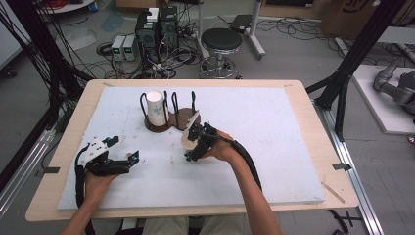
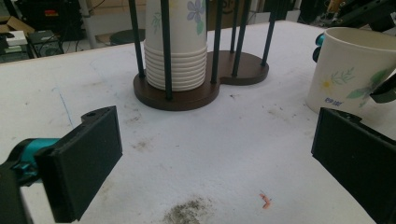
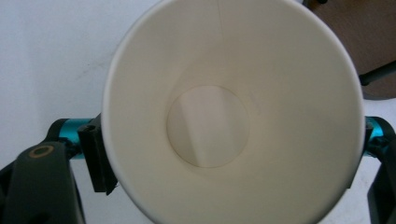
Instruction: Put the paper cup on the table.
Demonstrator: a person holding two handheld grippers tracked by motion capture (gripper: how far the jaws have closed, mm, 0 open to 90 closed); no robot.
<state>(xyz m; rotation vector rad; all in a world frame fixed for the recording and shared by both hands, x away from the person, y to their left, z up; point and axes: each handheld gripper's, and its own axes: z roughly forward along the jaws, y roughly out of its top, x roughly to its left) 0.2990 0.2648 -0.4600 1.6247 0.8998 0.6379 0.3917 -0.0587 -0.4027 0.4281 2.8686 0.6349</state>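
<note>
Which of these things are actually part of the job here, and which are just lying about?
Part of the job:
- single paper cup standing between the right gripper's jaws
- cup stack in the rack
- wooden rack

Just around:
- left gripper, open over bare table
- round stool
- electronics boxes on the floor

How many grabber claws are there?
2. The left gripper is open over the table's left side; the right gripper sits around the paper cup beside the cup rack.

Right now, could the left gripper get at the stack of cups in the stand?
Probably yes: the left gripper is open and holds nothing, and bare table lies between it and the cup stack. The stand's black rods may hinder a side grip.
</note>
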